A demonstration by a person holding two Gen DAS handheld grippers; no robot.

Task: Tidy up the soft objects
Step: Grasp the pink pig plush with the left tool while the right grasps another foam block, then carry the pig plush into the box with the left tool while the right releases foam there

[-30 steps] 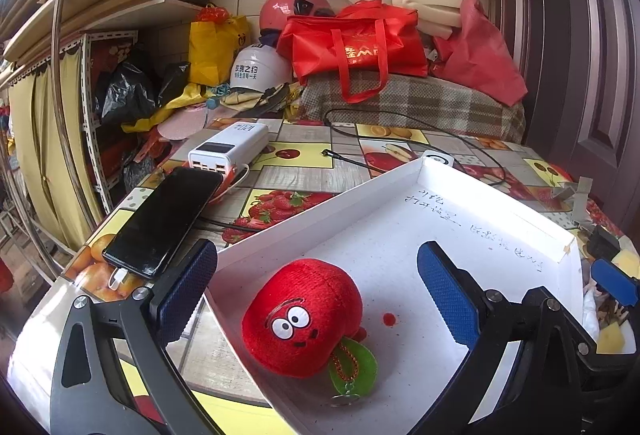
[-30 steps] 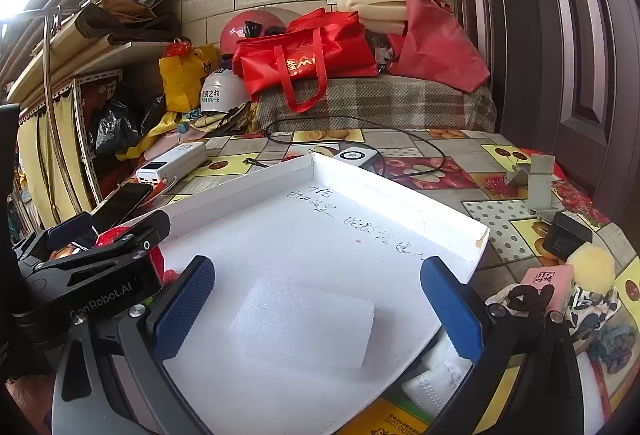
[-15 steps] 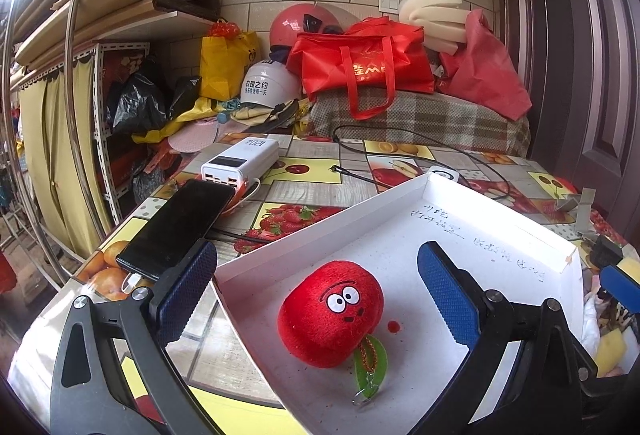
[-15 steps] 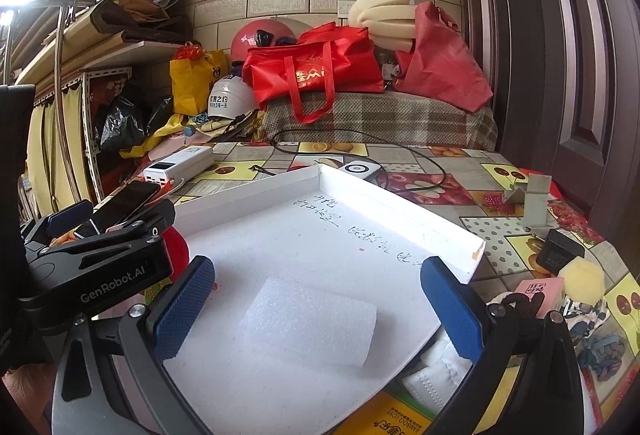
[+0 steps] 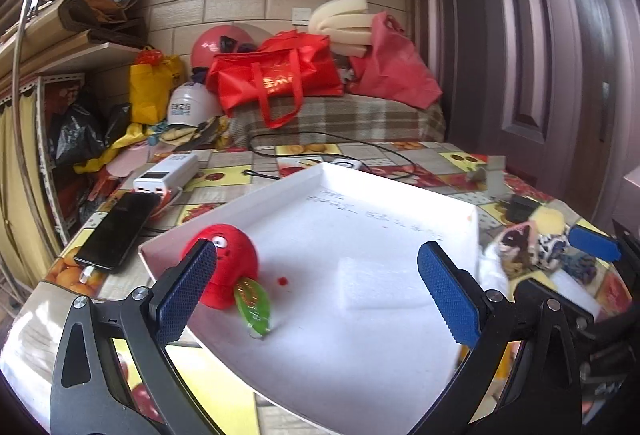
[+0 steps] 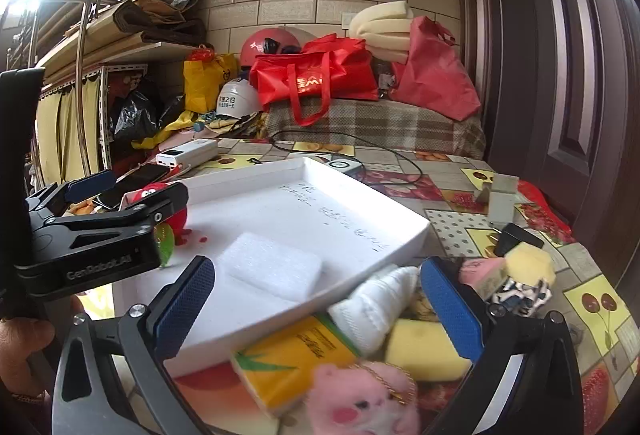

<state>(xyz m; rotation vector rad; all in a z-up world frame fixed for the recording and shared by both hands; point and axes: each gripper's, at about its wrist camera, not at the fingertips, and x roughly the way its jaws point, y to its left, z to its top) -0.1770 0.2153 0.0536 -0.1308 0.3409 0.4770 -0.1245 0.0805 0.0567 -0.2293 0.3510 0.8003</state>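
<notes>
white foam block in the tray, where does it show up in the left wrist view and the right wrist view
Left wrist view: the white rectangular foam block lies right of centre on the floor of the white shallow tray.
Right wrist view: it lies left of centre, near the tray's front edge.
Shared landmark: the red plush apple toy, left of the block.

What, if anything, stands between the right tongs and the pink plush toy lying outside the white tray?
Nothing visible. In the right wrist view the right tongs are open over the pile, with the pink plush toy nearest the camera. The white rolled cloth and yellow sponge lie beyond it, beside the white tray.
</notes>
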